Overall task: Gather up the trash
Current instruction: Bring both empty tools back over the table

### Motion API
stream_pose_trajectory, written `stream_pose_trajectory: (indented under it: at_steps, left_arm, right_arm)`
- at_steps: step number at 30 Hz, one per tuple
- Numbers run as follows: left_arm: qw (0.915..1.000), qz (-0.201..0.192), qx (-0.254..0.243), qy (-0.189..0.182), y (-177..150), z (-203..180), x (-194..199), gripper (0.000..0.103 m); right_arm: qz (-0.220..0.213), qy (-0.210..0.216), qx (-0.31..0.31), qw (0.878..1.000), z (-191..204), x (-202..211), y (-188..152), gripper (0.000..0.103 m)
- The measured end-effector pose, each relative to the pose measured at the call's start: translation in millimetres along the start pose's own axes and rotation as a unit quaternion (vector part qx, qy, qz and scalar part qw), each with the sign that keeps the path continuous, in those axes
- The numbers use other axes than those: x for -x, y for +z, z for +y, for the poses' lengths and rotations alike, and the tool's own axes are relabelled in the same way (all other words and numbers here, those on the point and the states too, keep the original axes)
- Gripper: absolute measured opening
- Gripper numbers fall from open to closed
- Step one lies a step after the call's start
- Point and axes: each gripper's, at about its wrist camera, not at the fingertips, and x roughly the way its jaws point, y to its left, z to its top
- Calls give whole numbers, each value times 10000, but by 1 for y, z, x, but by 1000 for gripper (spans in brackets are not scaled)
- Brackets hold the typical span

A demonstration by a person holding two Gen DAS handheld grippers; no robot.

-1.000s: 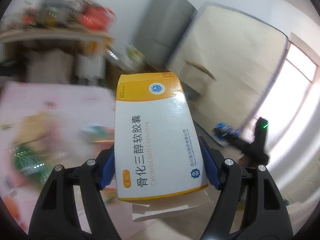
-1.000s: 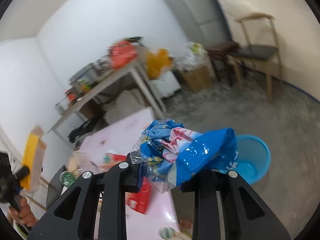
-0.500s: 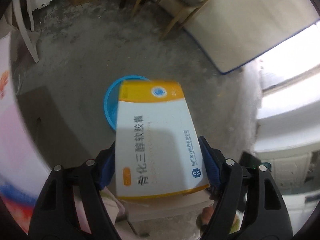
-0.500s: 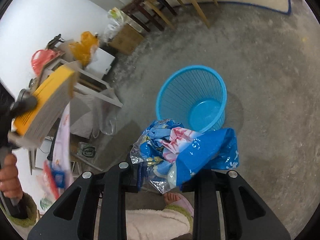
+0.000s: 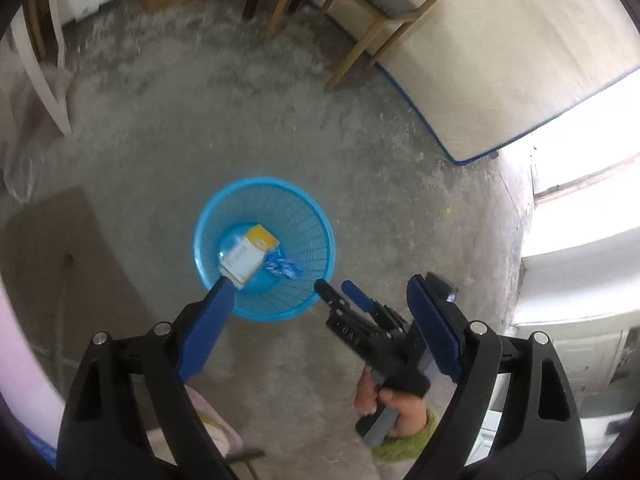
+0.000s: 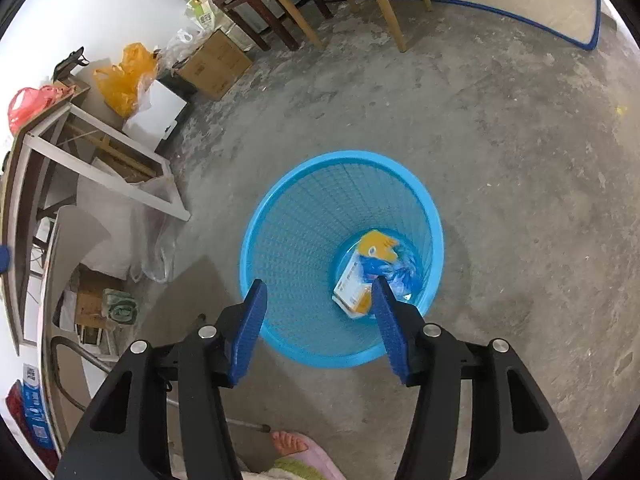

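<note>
We count one blue mesh waste basket (image 6: 304, 216) standing on the bare concrete floor (image 6: 520, 160), and two pieces of trash lying in its bottom: one yellow-and-white medicine box (image 6: 354, 284) and one crumpled blue wrapper (image 6: 400, 274), touching each other.

We count two hand-held grippers. The left hand-held gripper (image 5: 320, 292) hangs above the basket with its jaws wide apart and opening; nothing sits between them. The right hand-held gripper (image 6: 318, 294) also points down into the basket, jaws apart and opening, with nothing clamped. In the left wrist view we see the right one held by a hand (image 5: 384, 404) just beside the basket rim.

Around the basket: one wooden chair (image 5: 360, 12), one cardboard box (image 6: 214, 64), one orange plastic bag (image 6: 124, 76), one red plastic bag (image 6: 28, 106) and a white-framed tabletop (image 6: 104, 152), all well apart from it. Nothing obstructs the basket opening. A bare foot (image 6: 288, 442) shows at the lower edge.
</note>
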Motion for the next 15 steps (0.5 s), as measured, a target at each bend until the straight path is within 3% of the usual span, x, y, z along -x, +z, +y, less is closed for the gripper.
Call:
stream_pose_trajectory:
  at_steps: [4, 7, 12, 15]
  left_arm:
    - [9990, -307, -311, -14, -12, -4, 46, 84]
    - [9965, -540, -627, 76, -33, -7, 88, 84]
    - [9841, -1040, -1382, 400, -85, -13, 171, 84]
    - [9760, -1462, -1530, 506, -123, -2, 217, 84]
  right_arm:
    - [-203, 86, 25, 9998, 1, 23, -6, 53]
    - [-353, 84, 178, 9992, 7, 47, -18, 62]
    - [-507, 92, 578, 9970, 26, 95, -47, 72]
    - [-736, -38, 886, 9933, 40, 133, -68, 81]
